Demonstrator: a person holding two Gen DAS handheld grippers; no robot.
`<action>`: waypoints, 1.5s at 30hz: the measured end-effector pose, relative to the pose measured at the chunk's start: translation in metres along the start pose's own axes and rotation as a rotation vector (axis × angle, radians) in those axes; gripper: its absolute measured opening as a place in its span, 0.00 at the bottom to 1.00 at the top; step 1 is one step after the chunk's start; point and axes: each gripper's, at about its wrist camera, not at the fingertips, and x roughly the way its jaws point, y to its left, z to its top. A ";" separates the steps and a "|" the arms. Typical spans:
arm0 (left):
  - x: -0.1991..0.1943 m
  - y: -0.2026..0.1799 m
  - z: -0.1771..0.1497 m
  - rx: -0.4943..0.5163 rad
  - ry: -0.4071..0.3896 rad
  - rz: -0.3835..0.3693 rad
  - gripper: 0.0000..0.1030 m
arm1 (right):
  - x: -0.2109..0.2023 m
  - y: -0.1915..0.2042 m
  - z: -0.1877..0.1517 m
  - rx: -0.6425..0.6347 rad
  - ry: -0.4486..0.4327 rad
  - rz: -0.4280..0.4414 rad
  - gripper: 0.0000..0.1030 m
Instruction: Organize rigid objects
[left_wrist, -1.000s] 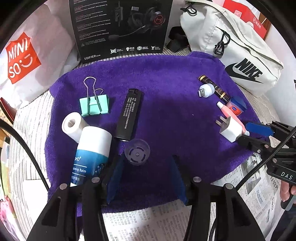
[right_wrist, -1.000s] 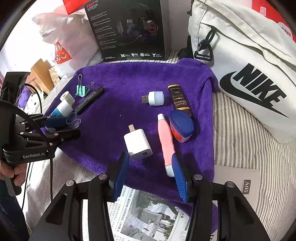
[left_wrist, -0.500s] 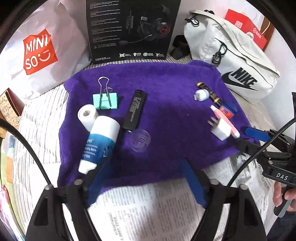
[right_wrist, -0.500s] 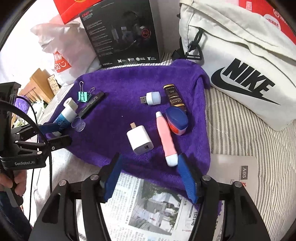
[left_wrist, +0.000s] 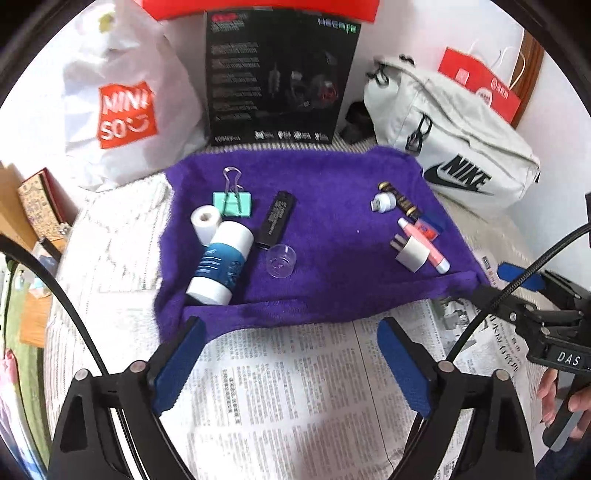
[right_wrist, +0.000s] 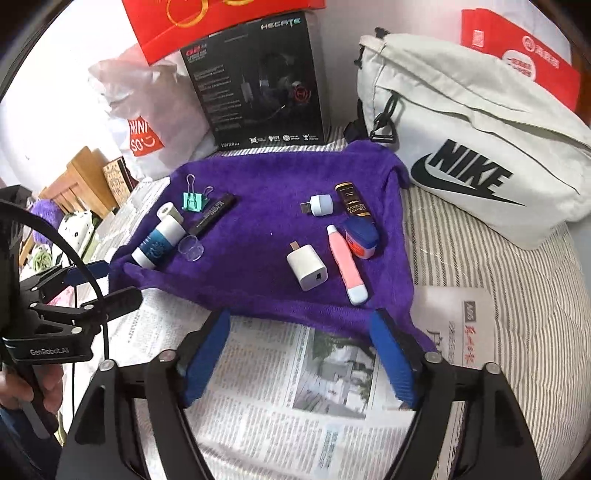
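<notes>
Hovering over newspaper (left_wrist: 288, 376), the left claw (left_wrist: 291, 365) and right claw (right_wrist: 301, 354) both gape, released and empty, near the towel (right_wrist: 258, 236).

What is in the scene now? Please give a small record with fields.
surface: purple towel over newspaper
left group: green binder clip, white roll, balm tube, black bar, clear cap
right group: white charger, pink tube, blue-lidded jar, USB light, brown tube
left gripper: open, empty
right gripper: open, empty
</notes>
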 end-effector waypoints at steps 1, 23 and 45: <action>-0.005 0.000 -0.001 -0.009 -0.007 0.004 0.94 | -0.003 0.000 -0.001 0.003 -0.003 -0.002 0.83; -0.074 -0.021 -0.027 -0.038 -0.128 0.081 0.99 | -0.059 0.015 -0.031 0.008 -0.046 -0.130 1.00; -0.080 -0.021 -0.037 -0.012 -0.120 0.114 0.99 | -0.079 0.025 -0.040 0.006 -0.076 -0.136 1.00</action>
